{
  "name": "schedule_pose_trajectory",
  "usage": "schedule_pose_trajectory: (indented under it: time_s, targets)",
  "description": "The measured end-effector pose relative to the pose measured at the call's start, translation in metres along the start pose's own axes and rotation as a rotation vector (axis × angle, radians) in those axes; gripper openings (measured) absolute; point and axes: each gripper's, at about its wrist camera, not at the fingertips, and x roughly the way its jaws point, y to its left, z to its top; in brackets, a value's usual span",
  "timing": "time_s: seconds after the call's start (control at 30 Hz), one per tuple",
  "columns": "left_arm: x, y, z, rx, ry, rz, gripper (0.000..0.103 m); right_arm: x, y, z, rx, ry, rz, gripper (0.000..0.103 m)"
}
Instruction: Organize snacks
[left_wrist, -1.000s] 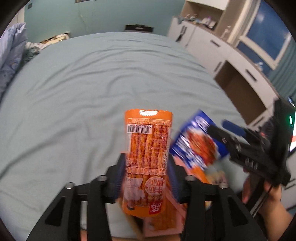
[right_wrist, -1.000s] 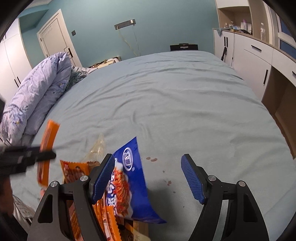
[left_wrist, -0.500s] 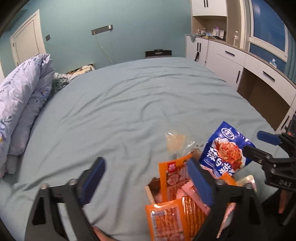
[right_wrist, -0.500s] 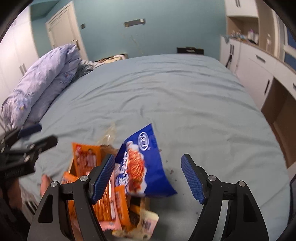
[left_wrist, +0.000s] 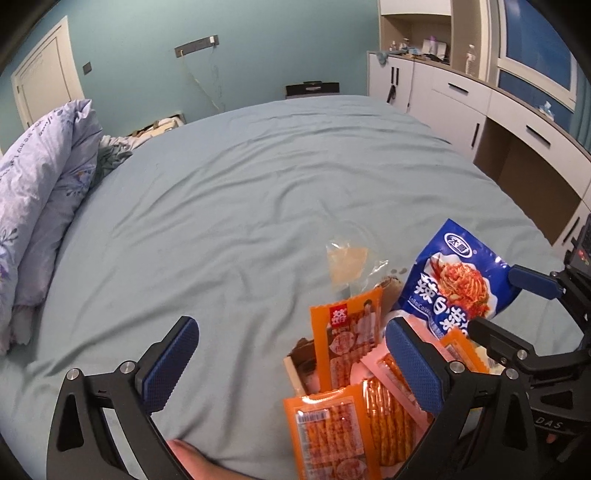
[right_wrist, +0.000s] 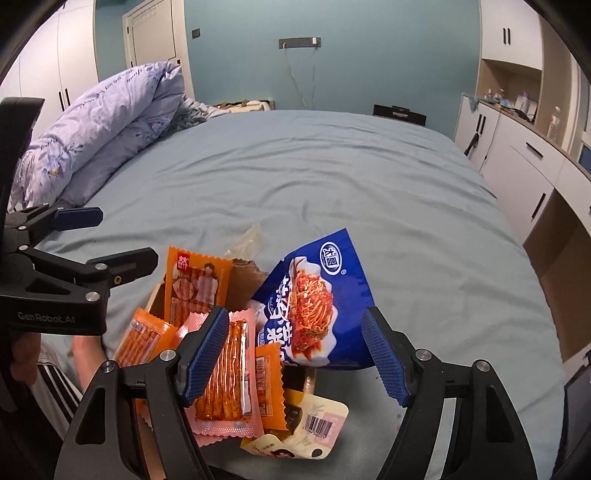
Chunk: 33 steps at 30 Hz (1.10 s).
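Snacks (right_wrist: 236, 354) below open right gripper (right_wrist: 295, 354).

One blue snack bag (right_wrist: 314, 299). One cardboard box (right_wrist: 243, 282). Roughly four orange packets (right_wrist: 195, 280), one pink packet (right_wrist: 225, 384), and one cream packet (right_wrist: 314, 428).

snack packets (right_wrist: 229, 354) piled in a cardboard box (right_wrist: 243, 284) on the bed (right_wrist: 332, 177); duvet (right_wrist: 107, 125) far left, cabinets (right_wrist: 524, 155) right

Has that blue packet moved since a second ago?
Cannot tell. The blue packet leans on the snack box as before; the cameras moved, and the bed offers no sure mark.
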Motion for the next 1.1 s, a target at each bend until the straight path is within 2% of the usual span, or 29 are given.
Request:
schedule_pose_trajectory:
  time_s: [0.73, 1.1]
  targets:
    - [0.003, 0.0, 0.0, -0.002, 0.017, 0.021, 0.103, 0.003, 0.014, -0.001, -0.015, 0.001, -0.014, 0.073]
    - [0.005, 0.004, 0.001, -0.018, 0.028, -0.005, 0.103, 0.005, 0.015, 0.0, -0.017, 0.004, -0.007, 0.073]
